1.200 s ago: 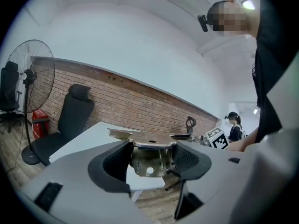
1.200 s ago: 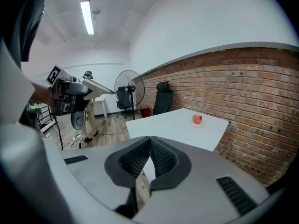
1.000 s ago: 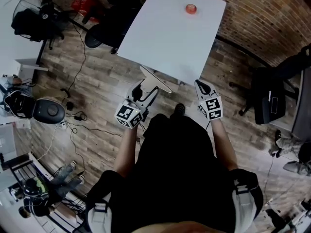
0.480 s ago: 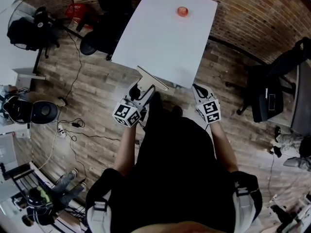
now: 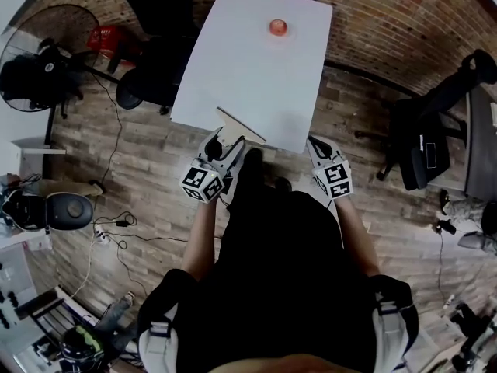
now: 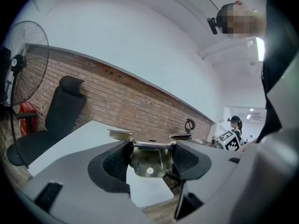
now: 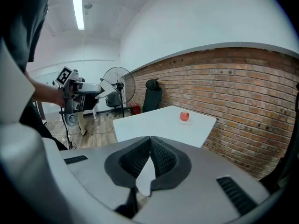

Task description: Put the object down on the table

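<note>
Metal bracket [image 6: 149, 164] clamped btwn left gripper [image 6: 150, 148] jaws, over table [image 5: 256, 68]

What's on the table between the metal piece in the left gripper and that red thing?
Nothing: in the head view the white table is bare between metal piece and red thing.

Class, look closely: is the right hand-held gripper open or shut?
Shut. The right hand-held gripper shows its ribbed pads touching at the tips, with nothing between them.

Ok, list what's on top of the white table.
A red round object sits near the white rectangular table's far end. The flat metal bracket in the left tongs hides a near-edge strip.
</note>
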### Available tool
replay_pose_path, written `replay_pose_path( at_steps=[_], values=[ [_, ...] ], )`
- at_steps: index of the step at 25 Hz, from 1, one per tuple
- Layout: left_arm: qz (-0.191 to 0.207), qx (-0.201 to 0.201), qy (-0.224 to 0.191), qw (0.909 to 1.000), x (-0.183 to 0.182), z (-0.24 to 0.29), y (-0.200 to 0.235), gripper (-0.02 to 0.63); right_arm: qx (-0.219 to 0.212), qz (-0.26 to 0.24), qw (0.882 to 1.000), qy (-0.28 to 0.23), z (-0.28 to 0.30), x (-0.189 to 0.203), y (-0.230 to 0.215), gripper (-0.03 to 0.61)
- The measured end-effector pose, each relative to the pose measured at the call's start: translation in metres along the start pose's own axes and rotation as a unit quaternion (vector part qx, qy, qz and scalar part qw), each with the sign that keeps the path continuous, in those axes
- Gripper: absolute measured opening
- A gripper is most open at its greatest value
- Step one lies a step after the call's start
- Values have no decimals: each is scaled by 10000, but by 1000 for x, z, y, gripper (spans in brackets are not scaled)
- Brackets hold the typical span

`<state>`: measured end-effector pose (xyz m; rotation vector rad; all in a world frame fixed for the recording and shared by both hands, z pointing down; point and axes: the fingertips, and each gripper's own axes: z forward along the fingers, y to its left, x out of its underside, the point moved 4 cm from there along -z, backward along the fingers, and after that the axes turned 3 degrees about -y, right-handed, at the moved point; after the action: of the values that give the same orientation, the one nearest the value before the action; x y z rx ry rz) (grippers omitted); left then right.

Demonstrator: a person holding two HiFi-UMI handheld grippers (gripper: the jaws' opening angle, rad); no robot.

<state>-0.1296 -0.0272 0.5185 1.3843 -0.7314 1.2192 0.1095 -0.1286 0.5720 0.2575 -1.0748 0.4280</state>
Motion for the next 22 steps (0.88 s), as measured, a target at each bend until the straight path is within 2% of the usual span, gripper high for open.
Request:
replay_pose_path(
  at_steps=[11,22],
  values=[
    [361,487,482,9970,-12,44,70,285,364,138,9992,48,61,-39,-5,0],
    [413,884,874,9914,-6,81,129,285,782,408,9957,272,98,-51,-7,0]
  ],
)
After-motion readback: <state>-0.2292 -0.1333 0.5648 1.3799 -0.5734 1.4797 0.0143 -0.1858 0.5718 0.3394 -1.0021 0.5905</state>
